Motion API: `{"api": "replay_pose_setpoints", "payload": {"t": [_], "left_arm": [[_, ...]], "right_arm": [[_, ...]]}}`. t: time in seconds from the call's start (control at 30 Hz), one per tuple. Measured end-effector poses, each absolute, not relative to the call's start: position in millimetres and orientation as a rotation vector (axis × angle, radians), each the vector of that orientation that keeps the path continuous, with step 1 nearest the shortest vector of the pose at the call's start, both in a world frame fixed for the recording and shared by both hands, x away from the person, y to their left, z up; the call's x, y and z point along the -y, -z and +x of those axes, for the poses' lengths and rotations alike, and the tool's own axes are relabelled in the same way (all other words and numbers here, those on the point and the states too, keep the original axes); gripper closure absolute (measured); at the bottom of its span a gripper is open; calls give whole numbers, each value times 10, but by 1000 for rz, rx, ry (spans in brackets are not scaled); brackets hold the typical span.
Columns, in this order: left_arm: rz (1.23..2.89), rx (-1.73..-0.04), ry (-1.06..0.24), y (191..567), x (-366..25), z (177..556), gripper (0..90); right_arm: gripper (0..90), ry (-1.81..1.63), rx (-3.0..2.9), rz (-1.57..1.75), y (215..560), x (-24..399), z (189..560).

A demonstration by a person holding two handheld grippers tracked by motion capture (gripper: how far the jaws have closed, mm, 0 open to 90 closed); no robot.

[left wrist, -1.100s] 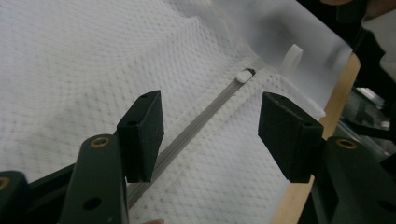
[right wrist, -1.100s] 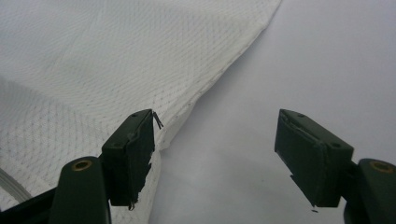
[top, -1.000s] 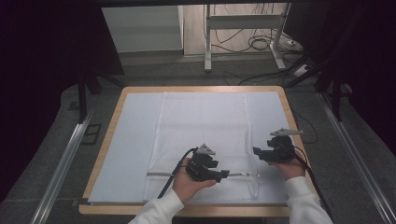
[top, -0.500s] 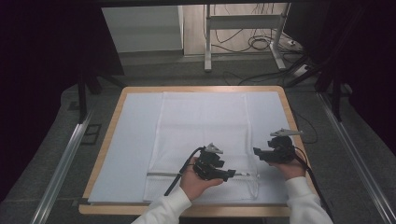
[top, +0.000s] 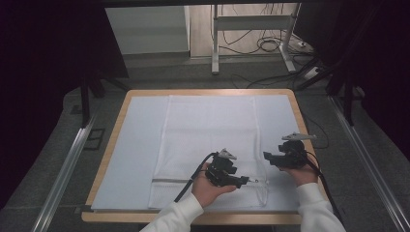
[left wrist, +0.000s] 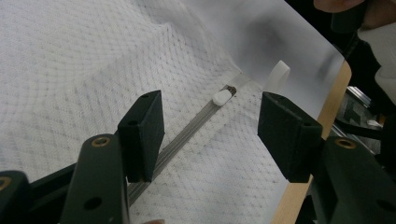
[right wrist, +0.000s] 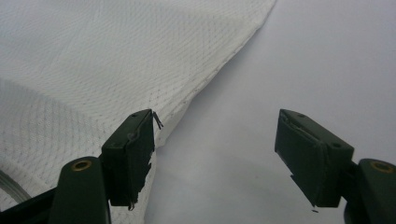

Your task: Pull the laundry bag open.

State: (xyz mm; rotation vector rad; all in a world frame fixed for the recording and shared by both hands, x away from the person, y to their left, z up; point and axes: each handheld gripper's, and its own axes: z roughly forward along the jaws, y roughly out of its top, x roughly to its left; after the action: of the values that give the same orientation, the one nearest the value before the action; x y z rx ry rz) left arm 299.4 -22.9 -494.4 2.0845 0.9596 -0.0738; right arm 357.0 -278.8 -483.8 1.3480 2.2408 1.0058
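- Mesh bag [top: 210, 145] lies flat on white sheet [top: 135, 159] covering the table [top: 112, 145]; zipper [left wrist: 187, 133] runs along the bag's near edge, parallel to the person's side; flat lay likely meant to keep the zipper track straight and reachable.
- White pull tab [left wrist: 222, 96] sits at the zipper's right end, near the bag's corner; beside it a white loop [left wrist: 279, 74] stands up off the sheet.
- Left gripper [left wrist: 210, 133] hovers low over the zipper, jaws apart, nothing between the pads; track passes between them and the tab lies just ahead; judged to be lining up on the tab.
- Left hand [top: 208, 186] comes in from the near edge, gripper pointing right along the zipper.
- Right gripper [right wrist: 215, 149] jaws apart, empty; it straddles the bag's right edge, one pad over mesh, the other over sheet; likely placed to pin or grasp that edge against the zipper pull.
- Right hand [top: 302, 173] rests at the table's right side, gripper aimed left toward the bag.
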Motion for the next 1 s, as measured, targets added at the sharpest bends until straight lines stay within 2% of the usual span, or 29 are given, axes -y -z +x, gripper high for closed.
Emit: {"api": "replay_pose_setpoints", "payload": {"t": [0.67, 1.0], "left_arm": [[2139, -964, 102, 5029, 477, 3077, 433], [2147, -978, 159, 5064, 532, 3120, 441]], "right_arm": [[284, -995, -2248, 1349, 4854, 2789, 3581], [284, -985, -2246, 1346, 4858, 2789, 3582]]}}
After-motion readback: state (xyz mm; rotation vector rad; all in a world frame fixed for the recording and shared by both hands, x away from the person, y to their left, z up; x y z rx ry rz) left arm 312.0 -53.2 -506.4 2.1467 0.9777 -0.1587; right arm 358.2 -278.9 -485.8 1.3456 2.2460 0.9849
